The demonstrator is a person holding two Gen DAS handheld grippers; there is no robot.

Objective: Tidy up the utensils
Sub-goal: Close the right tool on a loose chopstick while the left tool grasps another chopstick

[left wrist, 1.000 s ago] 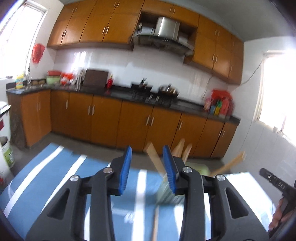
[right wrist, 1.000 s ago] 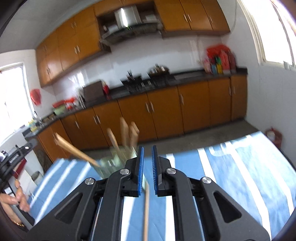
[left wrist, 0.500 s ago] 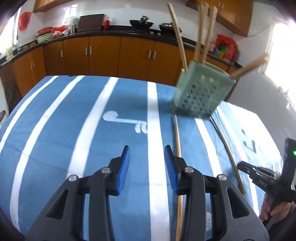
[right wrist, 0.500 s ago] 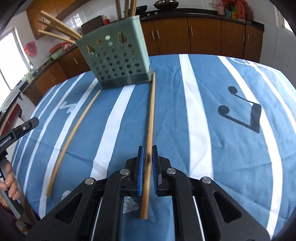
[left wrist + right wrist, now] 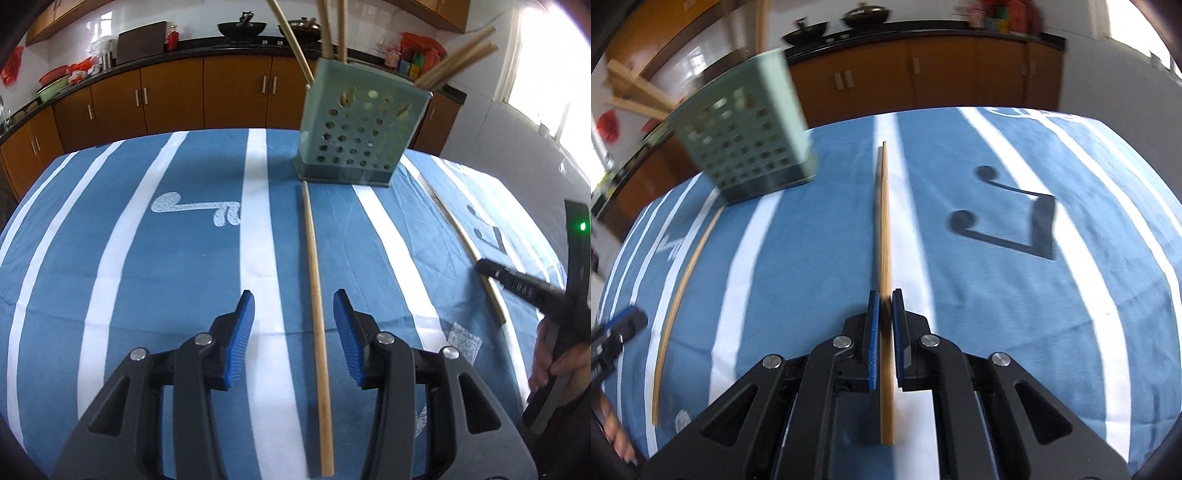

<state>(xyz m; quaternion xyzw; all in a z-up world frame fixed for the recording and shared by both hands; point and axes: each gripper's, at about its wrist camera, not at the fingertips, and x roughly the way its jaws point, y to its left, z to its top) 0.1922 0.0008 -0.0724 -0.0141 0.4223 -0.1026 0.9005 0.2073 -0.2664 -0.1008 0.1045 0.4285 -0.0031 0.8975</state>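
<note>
A pale green perforated utensil holder [image 5: 347, 147] [image 5: 746, 147] stands on the blue striped tablecloth [image 5: 147, 258] with several wooden chopsticks [image 5: 295, 40] leaning in it. One loose chopstick [image 5: 314, 258] lies on the cloth between the blue pads of my left gripper [image 5: 294, 299]; its jaws are opening and the pads do not touch the stick. My right gripper [image 5: 884, 306] is shut on a second loose chopstick [image 5: 884, 221], which points away toward the holder. The right gripper [image 5: 487, 269] also shows at the right edge of the left wrist view.
Brown kitchen cabinets and a dark counter [image 5: 221, 48] with pans run behind the table's far edge. A hand [image 5: 554, 365] holds the right gripper's handle. The left gripper's tip [image 5: 617, 328] enters the right wrist view beside the other chopstick [image 5: 683, 288].
Both grippers came down from facing the kitchen to the tabletop. The right jaws now straddle and grip a chopstick. The left jaws have widened around the other stick.
</note>
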